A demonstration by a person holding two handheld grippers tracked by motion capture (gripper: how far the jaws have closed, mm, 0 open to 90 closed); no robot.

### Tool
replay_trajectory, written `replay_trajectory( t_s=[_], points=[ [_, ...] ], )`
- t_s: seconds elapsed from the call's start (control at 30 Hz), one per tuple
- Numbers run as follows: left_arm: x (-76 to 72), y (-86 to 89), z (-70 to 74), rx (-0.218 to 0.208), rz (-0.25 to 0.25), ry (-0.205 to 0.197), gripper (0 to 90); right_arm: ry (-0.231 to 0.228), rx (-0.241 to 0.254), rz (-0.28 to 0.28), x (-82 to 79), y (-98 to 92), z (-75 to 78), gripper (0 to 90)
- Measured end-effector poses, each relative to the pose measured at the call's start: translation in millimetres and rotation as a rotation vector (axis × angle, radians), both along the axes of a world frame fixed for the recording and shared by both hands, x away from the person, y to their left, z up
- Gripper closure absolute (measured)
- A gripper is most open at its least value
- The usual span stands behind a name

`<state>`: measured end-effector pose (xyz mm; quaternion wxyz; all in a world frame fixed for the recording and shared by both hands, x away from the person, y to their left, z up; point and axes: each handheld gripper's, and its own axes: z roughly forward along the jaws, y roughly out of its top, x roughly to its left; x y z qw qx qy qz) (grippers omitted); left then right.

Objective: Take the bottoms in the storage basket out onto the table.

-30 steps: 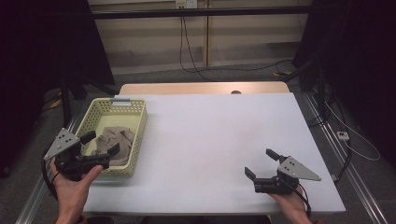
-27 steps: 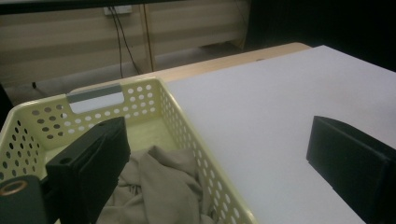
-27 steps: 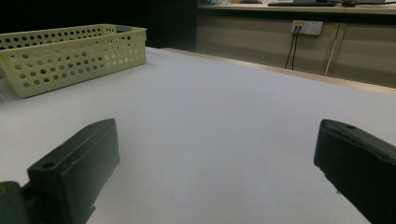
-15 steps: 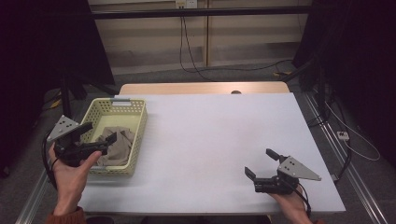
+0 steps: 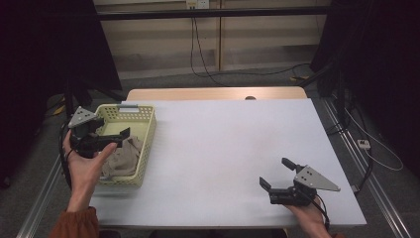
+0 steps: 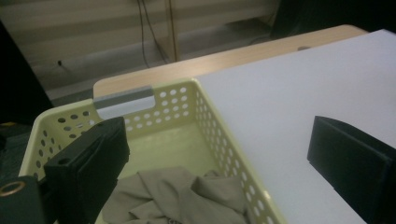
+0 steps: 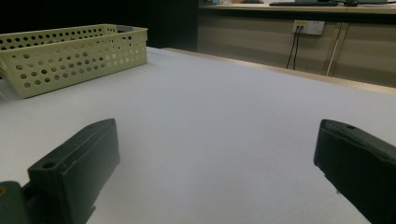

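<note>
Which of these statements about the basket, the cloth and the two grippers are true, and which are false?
1. The beige cloth lies inside the yellow perforated basket. True.
2. The left gripper is shut on the cloth. False: its jaws stand open and hold nothing.
3. The right gripper is over the basket. False: it is near the white table's front right corner.
4. The right gripper is open. True.

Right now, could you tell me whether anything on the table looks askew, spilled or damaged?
Nothing stands out. The beige cloth lies crumpled inside the yellow basket, none of it over the rim. The basket sits whole at the table's left edge. The left gripper is open above the cloth; the right gripper is open.
</note>
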<state>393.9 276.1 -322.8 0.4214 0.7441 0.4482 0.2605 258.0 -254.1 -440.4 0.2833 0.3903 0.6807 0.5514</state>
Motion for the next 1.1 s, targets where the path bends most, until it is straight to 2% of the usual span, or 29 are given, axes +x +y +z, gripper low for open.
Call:
replay_trajectory(
  t_s=[0.1, 0.13, 0.2, 0.37, 0.47, 0.73, 0.9, 0.97, 1.1],
  points=[
    [6.8, 0.0, -13.9, -0.014, 0.026, 0.035, 5.6, -0.001, -0.001, 0.001, -0.2, 0.0, 0.1, 0.0],
    [9.7, 0.7, -16.9, 0.009, 0.02, 0.06, 5.5, -0.002, 0.0, 0.002, -0.2, -0.1, 0.1, 0.0],
    [12.7, 4.2, -22.4, 0.013, 0.034, 0.093, 5.0, -0.003, 0.0, 0.003, -0.4, 0.2, 0.1, 0.0],
    [19.0, 11.8, -34.8, 0.018, 0.062, 0.133, 4.8, -0.003, 0.0, 0.003, -0.4, 0.3, 0.2, 0.0],
    [23.0, 12.0, -40.4, 0.05, 0.065, 0.167, 4.8, -0.003, 0.0, 0.003, -0.3, 0.7, 0.1, 0.0],
    [32.5, 6.2, -55.8, 0.115, 0.038, 0.233, 5.5, -0.002, 0.001, 0.004, -0.6, 0.1, 0.2, 0.0],
    [35.6, 5.7, -58.3, 0.131, 0.048, 0.264, 7.3, 0.0, 0.0, 0.006, -0.4, 0.5, -0.1, 0.0],
    [38.8, 5.6, -60.1, 0.13, 0.04, 0.287, 7.3, -0.002, -0.002, 0.005, -0.3, 0.7, -0.1, 0.0],
    [44.2, 2.9, -64.0, 0.158, 0.035, 0.336, 7.3, -0.003, -0.002, 0.004, -0.4, 0.7, -0.1, 0.0]
  ],
)
